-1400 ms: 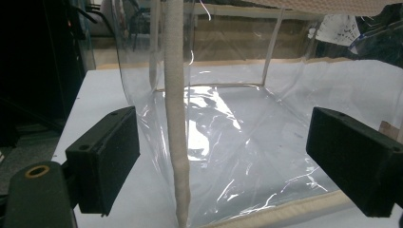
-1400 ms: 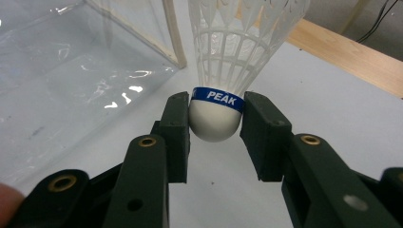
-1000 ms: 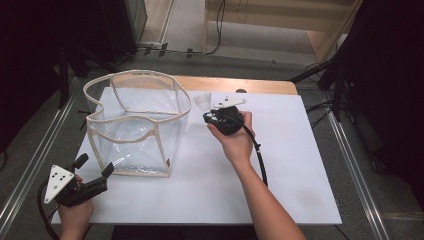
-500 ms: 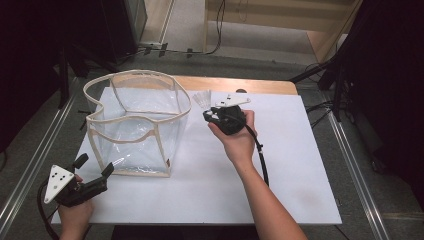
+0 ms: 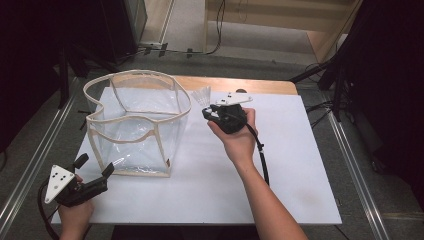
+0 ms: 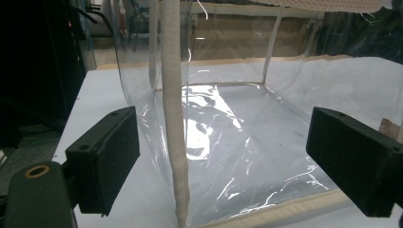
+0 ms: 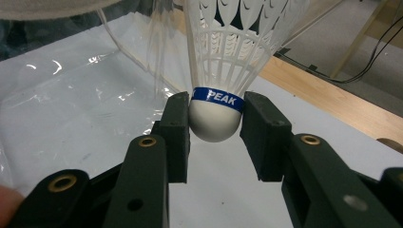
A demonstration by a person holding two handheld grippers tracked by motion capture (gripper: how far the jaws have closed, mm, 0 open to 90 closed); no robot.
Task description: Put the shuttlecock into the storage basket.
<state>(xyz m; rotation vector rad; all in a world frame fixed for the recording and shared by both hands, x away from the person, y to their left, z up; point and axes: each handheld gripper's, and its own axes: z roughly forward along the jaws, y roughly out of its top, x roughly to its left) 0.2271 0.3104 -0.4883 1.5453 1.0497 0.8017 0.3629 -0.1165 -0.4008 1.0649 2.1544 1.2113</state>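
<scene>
desk (image 5: 300,165): white, bearing all | clear bag (image 5: 137,125): upright, mouth open | left gripper (image 5: 95,170): fingers released, at bag's near corner | right gripper (image 7: 214,128): fingers clenched on shuttlecock (image 7: 223,71) cork, beside bag's rim | step judged: carry; next, lift over rim, release inside.

The shuttlecock (image 7: 216,111) has a smooth, matt white rounded base ringed by a glossy blue printed band, with a skirt of thin white moulded plastic in an open lattice. The right gripper (image 7: 215,130) is matt black plastic, its fingers (image 7: 177,128) slightly grainy, with brass-coloured metal inserts. The storage bag (image 5: 137,125) is clear, glossy, crinkled plastic film edged with rough woven beige cloth tape. The left gripper (image 6: 223,164) shows the same matt black finish. The worktop (image 5: 300,165) is smooth matt white, with a bare wooden strip at its far edge.
</scene>
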